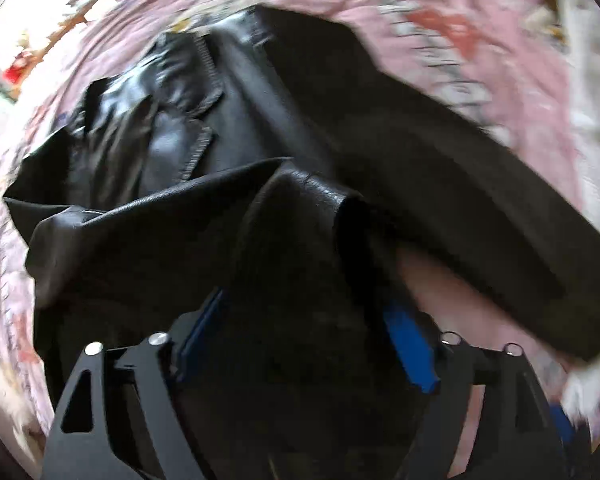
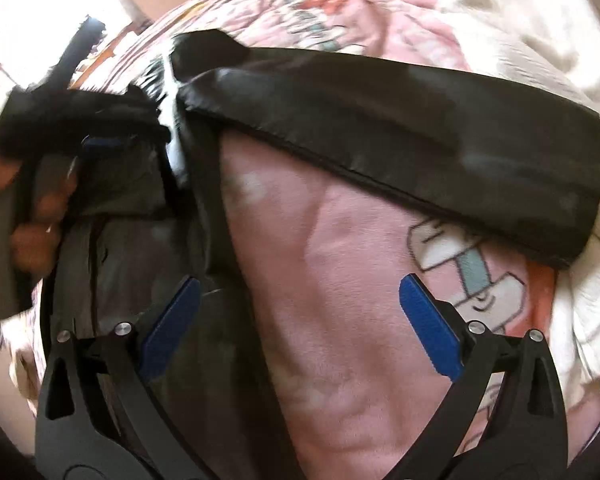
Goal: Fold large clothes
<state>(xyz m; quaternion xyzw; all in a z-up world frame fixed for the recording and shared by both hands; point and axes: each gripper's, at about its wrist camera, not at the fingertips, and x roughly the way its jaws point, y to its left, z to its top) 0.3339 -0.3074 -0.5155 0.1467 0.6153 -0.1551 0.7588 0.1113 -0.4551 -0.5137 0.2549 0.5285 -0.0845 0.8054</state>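
The left gripper (image 1: 300,340) pinches a fold of the black jacket (image 1: 172,128) over the pink blanket (image 1: 480,92) — the right gripper (image 2: 300,312) gapes wide, empty.

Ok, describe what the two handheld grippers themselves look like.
Both match. The left gripper and right gripper each have matte black angular linkage arms with triangular cut-outs, round silver pivot bolts, and flat blue ribbed pads lining the jaws. No cables or markings are visible.
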